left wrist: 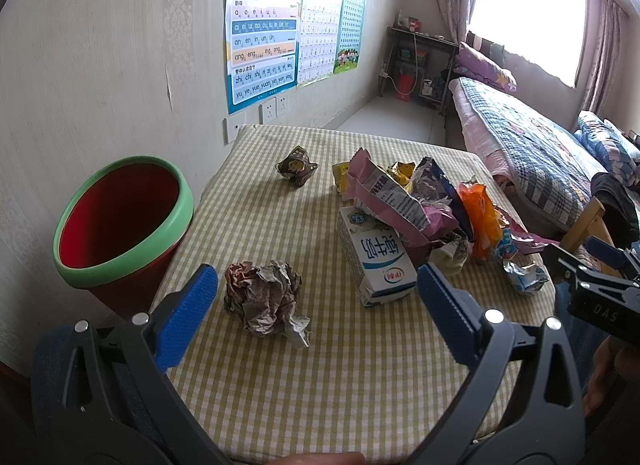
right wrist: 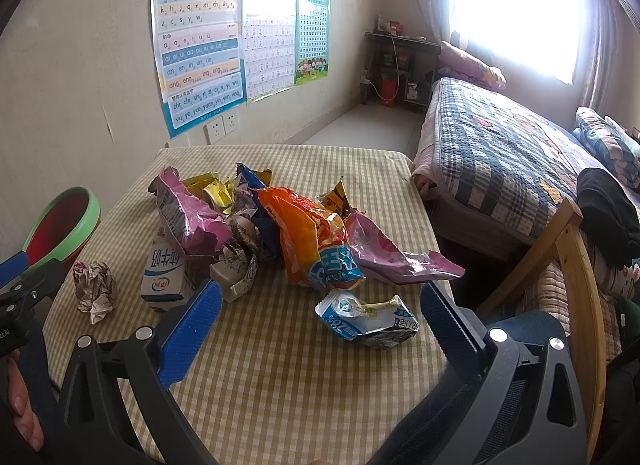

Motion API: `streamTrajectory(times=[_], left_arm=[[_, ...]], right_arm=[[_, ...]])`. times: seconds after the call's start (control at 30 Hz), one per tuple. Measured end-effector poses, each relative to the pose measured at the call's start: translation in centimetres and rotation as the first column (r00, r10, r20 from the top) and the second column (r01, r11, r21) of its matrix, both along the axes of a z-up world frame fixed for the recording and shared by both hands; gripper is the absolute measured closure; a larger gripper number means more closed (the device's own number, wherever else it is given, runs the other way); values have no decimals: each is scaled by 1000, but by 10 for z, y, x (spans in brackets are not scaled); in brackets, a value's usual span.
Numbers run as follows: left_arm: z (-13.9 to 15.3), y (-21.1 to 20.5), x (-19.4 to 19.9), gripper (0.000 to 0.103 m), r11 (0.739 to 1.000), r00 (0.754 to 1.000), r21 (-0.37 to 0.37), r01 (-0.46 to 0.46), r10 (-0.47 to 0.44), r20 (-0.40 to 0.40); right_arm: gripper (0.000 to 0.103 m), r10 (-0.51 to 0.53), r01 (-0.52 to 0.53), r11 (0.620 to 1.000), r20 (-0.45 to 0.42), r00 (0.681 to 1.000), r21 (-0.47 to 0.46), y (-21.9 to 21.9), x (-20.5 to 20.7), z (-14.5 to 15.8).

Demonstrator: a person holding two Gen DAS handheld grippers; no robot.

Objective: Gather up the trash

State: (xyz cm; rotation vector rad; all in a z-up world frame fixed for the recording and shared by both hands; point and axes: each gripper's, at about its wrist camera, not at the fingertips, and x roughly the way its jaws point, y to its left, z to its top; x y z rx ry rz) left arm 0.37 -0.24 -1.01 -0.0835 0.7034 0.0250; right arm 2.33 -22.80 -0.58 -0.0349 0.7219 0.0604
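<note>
We hold both grippers above a table covered in a yellow-and-white checked cloth point(left wrist: 360, 365), and as far as we can judge the collecting has barely started. The red plastic bin with a green rim point(left wrist: 120, 221) stands at the table's left edge against the wall, and what we see of its inside looks empty.

Our left gripper point(left wrist: 316, 301) has its blue-padded jaws spread wide and holds nothing; it is aimed at a crumpled ball of brownish printed paper point(left wrist: 264, 297) lying alone, near the bin. Our right gripper point(right wrist: 320, 325) is likewise wide apart and empty, with a crushed blue-and-white foil packet point(right wrist: 368, 319) lying between its fingers on the cloth.

Everything else is still on the table: a white-and-blue milk carton point(left wrist: 376, 261) on its side, a heap of pink, orange and blue snack wrappers point(right wrist: 280, 233) touching one another behind it, and a small dark crumpled wrapper point(left wrist: 297, 166) sitting well apart toward the far edge. We judge the paper ball the likeliest first pick.
</note>
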Motion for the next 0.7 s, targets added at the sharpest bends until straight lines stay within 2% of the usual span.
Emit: streamTrajectory(times=[0.47, 0.7], left_arm=[[-6, 3, 6, 5, 999, 999, -40, 6, -8, -54], [-10, 5, 8, 5, 998, 996, -59, 5, -11, -90]], right_arm=[[7, 2, -2, 1000, -4, 1000, 0, 1, 0, -2], [7, 10, -10, 1000, -41, 999, -1, 3, 5, -8]])
